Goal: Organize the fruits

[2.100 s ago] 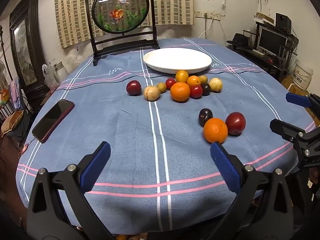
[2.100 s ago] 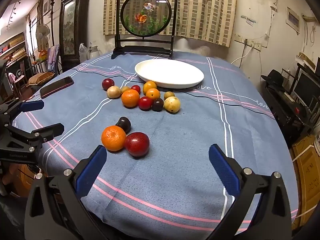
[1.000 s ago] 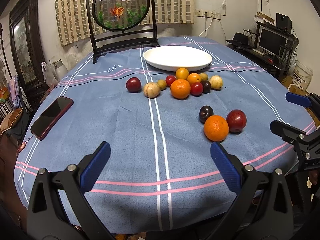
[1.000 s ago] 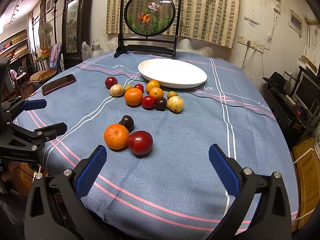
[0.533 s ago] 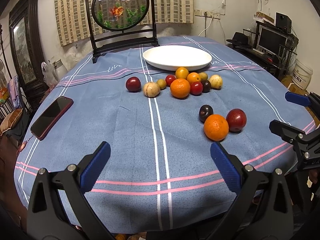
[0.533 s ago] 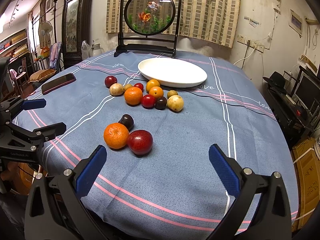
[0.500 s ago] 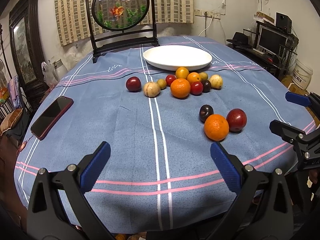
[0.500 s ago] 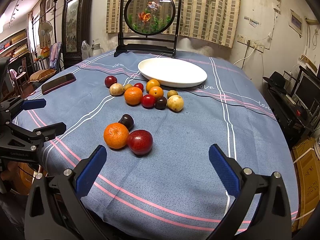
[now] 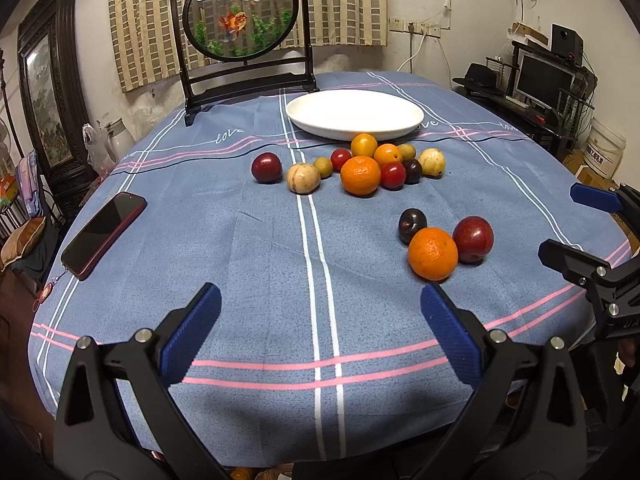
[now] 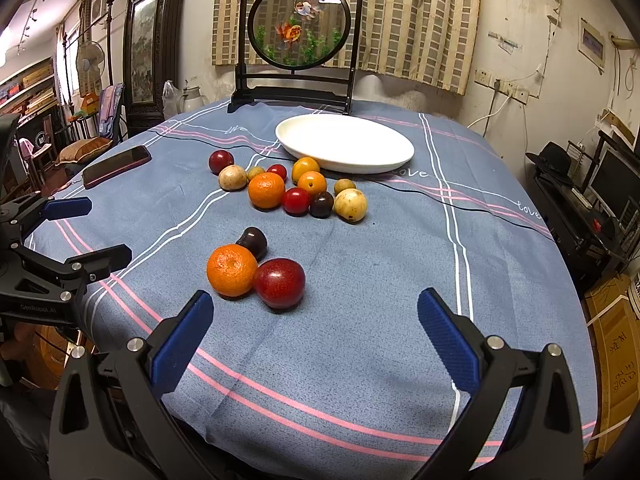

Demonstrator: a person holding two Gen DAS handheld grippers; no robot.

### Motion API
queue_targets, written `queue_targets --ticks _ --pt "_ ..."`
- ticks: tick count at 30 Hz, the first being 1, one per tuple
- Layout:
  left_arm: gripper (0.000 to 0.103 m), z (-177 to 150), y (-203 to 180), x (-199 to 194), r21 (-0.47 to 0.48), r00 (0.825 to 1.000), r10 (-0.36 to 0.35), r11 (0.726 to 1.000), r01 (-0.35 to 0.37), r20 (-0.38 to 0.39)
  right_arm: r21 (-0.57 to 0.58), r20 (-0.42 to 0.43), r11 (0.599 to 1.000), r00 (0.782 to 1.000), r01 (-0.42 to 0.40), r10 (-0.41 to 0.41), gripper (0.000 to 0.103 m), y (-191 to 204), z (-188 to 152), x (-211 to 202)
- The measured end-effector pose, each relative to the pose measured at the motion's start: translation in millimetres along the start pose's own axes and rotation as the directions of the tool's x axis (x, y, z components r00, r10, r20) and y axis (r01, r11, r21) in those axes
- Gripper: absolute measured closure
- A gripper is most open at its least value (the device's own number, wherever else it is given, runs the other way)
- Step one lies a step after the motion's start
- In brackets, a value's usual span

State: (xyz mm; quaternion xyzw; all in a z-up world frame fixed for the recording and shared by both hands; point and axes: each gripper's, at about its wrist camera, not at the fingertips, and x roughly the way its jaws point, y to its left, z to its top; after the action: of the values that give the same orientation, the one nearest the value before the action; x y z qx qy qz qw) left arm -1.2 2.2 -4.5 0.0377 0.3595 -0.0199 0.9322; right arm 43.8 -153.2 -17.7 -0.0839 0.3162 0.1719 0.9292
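A white plate (image 9: 354, 114) (image 10: 346, 146) sits empty at the back of the blue striped tablecloth. Just before it lies a cluster of several fruits, among them a large orange (image 9: 360, 175) (image 10: 266, 190), a pale round fruit (image 9: 303, 178) and a dark red plum (image 9: 266, 167). Nearer lie an orange (image 9: 432, 253) (image 10: 231, 270), a red plum (image 9: 473, 239) (image 10: 279, 283) and a dark plum (image 9: 412, 225) (image 10: 253, 242), touching. My left gripper (image 9: 320, 330) is open and empty over the front edge. My right gripper (image 10: 314, 332) is open and empty, just short of the near trio.
A phone (image 9: 103, 234) (image 10: 117, 166) lies at the table's left edge. A framed goldfish screen (image 9: 240, 36) (image 10: 300, 40) stands behind the plate. Each gripper shows in the other's view, the right one (image 9: 600, 256) at the right edge, the left one (image 10: 60, 248) at the left.
Both views have crept slightly forward and steadied; the fruits and plate have not moved. Both grippers stay open.
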Motion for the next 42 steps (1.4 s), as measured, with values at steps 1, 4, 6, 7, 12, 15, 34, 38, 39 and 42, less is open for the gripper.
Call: queue_targets --ticks 1,4,6,7,12,15,34,38,39,42 --pt "0.002 0.1 -0.1 0.1 -0.001 1.000 0.000 1.000 0.000 0.000 0.000 -0.001 1.000 1.000 0.000 0.000 0.001 0.5 -0.8 0.6" --pt "0.002 0.0 -0.1 0.0 0.000 1.000 -0.001 1.000 0.001 0.001 0.000 -0.002 1.000 1.000 0.000 0.000 0.001 0.5 -1.3 1.8" --pt "0.002 0.3 -0.2 0.0 0.001 1.000 -0.003 1.000 0.003 0.001 -0.001 0.000 1.000 1.000 0.000 0.000 0.001 0.8 -1.5 1.4" --pt "0.002 0.1 -0.4 0.2 0.001 1.000 -0.005 1.000 0.005 0.001 -0.001 0.000 1.000 1.000 0.002 -0.002 0.001 0.9 -1.5 2.2" --pt "0.002 -0.6 0.0 3.4 -0.003 1.000 -0.012 1.000 0.012 -0.011 0.002 0.002 1.000 1.000 0.000 0.000 0.001 0.7 -2.0 4.5" --pt "0.002 -1.4 0.8 6.3 -0.009 0.999 -0.027 1.000 0.027 -0.027 0.003 0.005 1.000 1.000 0.004 -0.004 0.001 0.3 -2.7 6.3" --pt "0.002 -7.3 1.5 18.8 0.000 0.998 -0.049 0.999 0.049 0.027 0.087 -0.043 0.987 0.989 -0.136 0.140 0.001 -6.5 -9.1 30.5" --pt "0.002 -7.2 3.9 27.4 -0.004 0.999 -0.052 0.999 0.052 0.009 0.126 -0.088 0.985 0.988 -0.119 0.130 0.001 -10.2 -13.3 47.3" --pt "0.002 -6.3 5.5 30.8 -0.013 0.997 -0.070 0.997 0.070 -0.011 0.131 -0.088 0.983 0.987 -0.126 0.138 0.001 -11.0 -13.6 49.4" --pt "0.002 -3.7 9.5 38.8 -0.031 0.994 -0.101 0.995 0.100 -0.034 0.144 -0.085 0.981 0.986 -0.131 0.144 0.001 -13.8 -11.5 53.3"
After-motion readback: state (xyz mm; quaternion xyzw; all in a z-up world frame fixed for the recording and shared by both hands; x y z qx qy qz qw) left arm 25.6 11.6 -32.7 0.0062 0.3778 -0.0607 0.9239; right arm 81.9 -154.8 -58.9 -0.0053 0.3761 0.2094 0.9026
